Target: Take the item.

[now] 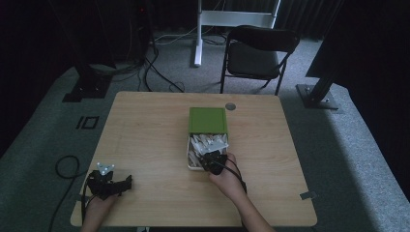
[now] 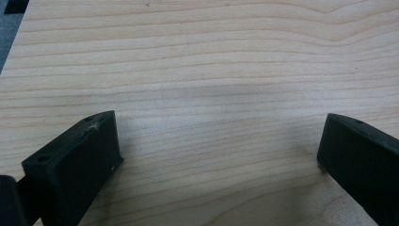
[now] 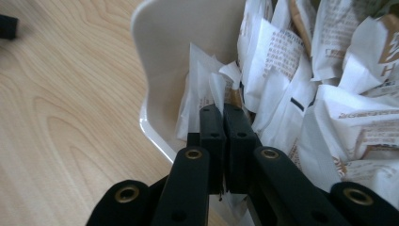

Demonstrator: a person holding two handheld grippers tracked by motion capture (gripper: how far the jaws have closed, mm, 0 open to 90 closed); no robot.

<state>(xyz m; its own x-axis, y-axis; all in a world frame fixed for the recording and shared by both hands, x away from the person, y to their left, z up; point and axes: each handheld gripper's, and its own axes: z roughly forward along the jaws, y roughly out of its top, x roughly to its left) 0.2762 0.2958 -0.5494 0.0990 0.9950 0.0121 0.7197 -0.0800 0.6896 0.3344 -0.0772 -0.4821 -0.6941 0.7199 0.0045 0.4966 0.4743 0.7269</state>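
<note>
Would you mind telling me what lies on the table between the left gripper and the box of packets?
Nothing: in the high view, bare wooden table separates the left gripper from the box.

Green lid (image 1: 208, 120); cream box (image 3: 162, 56); white packets (image 3: 282, 61) w/ brown print; pale woodgrain table (image 1: 145, 140).

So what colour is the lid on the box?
Green; the lid shows best in the high view.
</note>
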